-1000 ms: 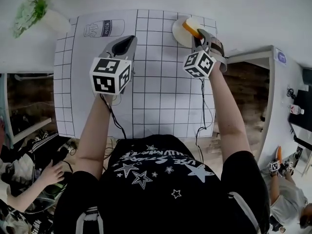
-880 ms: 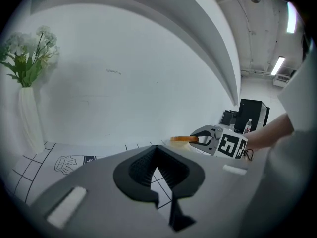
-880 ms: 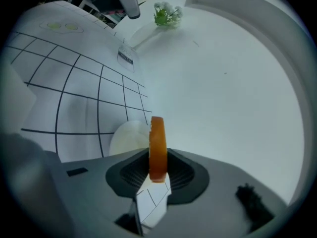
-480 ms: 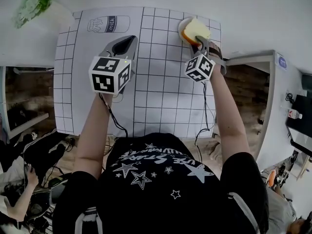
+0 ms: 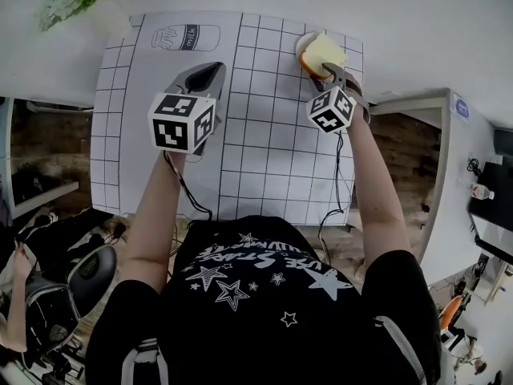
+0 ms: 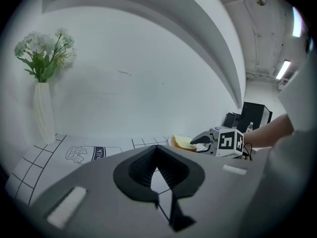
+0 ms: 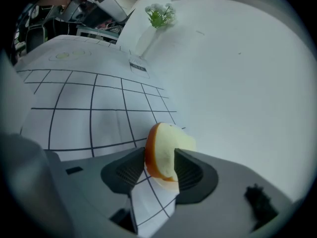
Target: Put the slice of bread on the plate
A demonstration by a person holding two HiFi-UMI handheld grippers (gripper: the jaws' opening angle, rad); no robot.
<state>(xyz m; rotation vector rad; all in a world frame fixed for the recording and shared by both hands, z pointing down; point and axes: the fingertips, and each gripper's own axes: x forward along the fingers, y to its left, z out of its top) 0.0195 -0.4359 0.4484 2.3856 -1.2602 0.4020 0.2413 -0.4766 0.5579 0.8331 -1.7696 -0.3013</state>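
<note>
Head view shows bread slice (image 5: 324,51) (yellowish) over plate (image 5: 301,48).

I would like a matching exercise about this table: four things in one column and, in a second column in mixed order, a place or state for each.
Things:
1. bread
2. vase
3. left hand-held gripper
4. milk bottle drawing

Places or states:
A. shut, nothing between its jaws
B. printed on the grid mat
C. lying on the plate
D. standing off the mat, with flowers in it

Right pairs: 1-C, 2-D, 3-A, 4-B.
</note>
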